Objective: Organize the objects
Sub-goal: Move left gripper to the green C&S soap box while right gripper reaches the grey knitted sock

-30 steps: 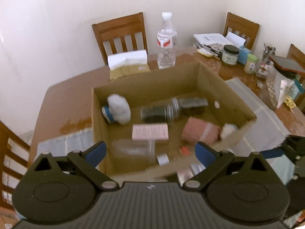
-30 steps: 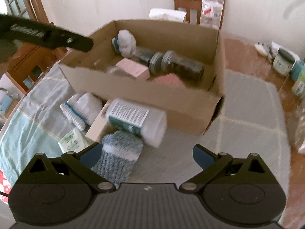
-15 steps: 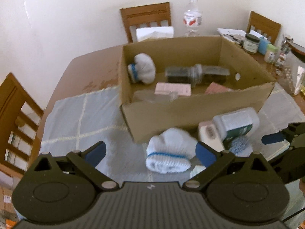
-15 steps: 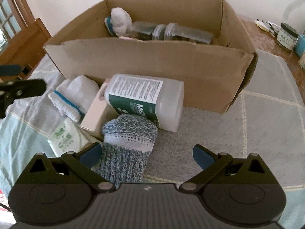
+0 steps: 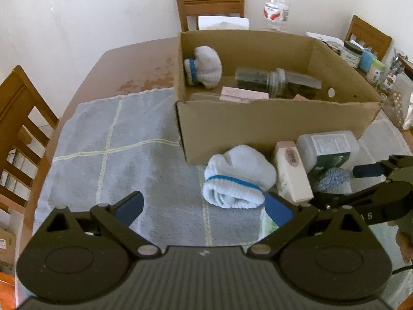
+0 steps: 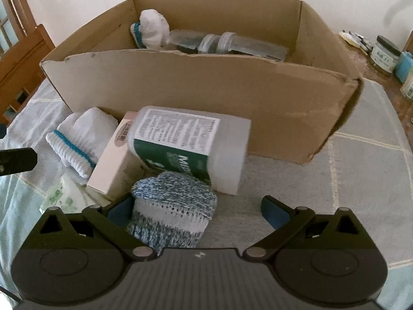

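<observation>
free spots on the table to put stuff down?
Bare grey checked cloth left of the cardboard box, and right of the white plastic bottle. Crowded in front of the box: bottle, white blue-striped sock roll, pale carton.

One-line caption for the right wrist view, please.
Open right gripper low over a blue-flecked sock, beside a toppled plastic bottle in front of the cardboard box.

Rolled sock (image 6: 80, 139), carton (image 6: 113, 160), bottle (image 6: 191, 144) in front of cardboard box (image 6: 206, 87), knitted sock (image 6: 173, 214) nearest, jars (image 6: 219, 45) inside box
</observation>
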Demonstrator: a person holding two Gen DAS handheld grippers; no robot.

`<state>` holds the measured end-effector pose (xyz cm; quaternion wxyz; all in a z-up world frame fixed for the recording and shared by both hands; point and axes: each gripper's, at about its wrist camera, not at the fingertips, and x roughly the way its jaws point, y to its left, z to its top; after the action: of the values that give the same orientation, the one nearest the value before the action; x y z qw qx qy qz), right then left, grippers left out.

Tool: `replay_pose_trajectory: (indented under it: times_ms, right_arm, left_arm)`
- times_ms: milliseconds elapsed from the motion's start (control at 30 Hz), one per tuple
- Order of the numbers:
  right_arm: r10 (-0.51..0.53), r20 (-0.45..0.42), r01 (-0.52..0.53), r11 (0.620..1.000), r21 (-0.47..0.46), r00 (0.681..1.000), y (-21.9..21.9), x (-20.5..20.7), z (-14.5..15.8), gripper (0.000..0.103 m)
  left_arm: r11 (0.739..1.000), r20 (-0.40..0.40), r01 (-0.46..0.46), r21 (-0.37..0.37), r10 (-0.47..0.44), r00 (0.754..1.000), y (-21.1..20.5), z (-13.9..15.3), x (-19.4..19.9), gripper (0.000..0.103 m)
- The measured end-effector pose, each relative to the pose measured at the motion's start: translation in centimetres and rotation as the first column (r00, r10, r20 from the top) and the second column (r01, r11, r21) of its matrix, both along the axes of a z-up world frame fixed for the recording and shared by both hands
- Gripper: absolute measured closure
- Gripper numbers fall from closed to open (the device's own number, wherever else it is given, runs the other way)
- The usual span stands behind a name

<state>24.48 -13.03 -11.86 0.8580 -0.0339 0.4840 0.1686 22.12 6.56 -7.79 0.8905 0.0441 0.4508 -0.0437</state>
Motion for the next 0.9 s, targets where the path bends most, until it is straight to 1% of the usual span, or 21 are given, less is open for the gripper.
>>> replay_pose_trajectory:
  times_ms: [133,267,433,500,533,567,600,733,900]
  right_arm:
    - [-0.005,0.013,0.005,0.999,-0.036,1.000,-1.2,-0.6,0.3,0.000]
    - [-0.006,-0.002,0.006,0.998,-0.059,1.000,-2.8,-1.2,0.6,0.000]
    - [0.006,-0.003,-0.006,0.994,-0.111,1.000,-4.5,-2.2,0.1,0.000]
    - [0.022,-0.022,-0.024,0.995,-0.099,1.000,-5.1,-2.3,-0.4,0.000]
    - [0.030,-0.028,-0.033,0.993,-0.109,0.999,-5.2,-2.5,-0.8,0.000]
    - [0.051,-0.006,-0.052,0.991,-0.125,0.999,-5.4,-3.1,-0.8,0.000]
    - [0.063,0.004,-0.062,0.991,-0.117,0.998,-5.4,-3.4,-0.9,0.000]
    - [0.061,0.031,-0.057,0.993,-0.105,0.998,-5.4,-3.6,-1.1,0.000]
    - [0.062,0.054,-0.056,0.994,-0.097,0.997,-5.2,-3.9,-1.1,0.000]
  left_arm:
    - [1.000,-0.007,0.016,-0.005,-0.016,1.000,-0.7,-0.1,-0.2,0.003]
    - [1.000,-0.019,0.020,-0.018,-0.021,1.000,-1.3,-0.2,-0.3,0.003]
    - [0.998,-0.026,0.048,-0.028,-0.049,0.998,-2.2,-0.3,-0.6,0.003]
    - [0.997,-0.031,0.075,-0.037,-0.076,0.997,-2.8,-0.4,-0.8,0.003]
    - [0.995,-0.036,0.090,-0.040,-0.092,0.995,-3.0,-0.5,-0.9,0.003]
    - [0.993,-0.042,0.107,-0.044,-0.109,0.993,-3.4,-0.7,-1.0,0.003]
    - [0.991,-0.049,0.122,-0.047,-0.124,0.991,-3.7,-0.9,-1.2,0.003]
    - [0.987,-0.077,0.159,-0.035,-0.161,0.984,-4.9,-1.9,-1.5,0.003]
    - [0.986,-0.079,0.165,-0.025,-0.167,0.983,-5.8,-2.8,-1.5,0.004]
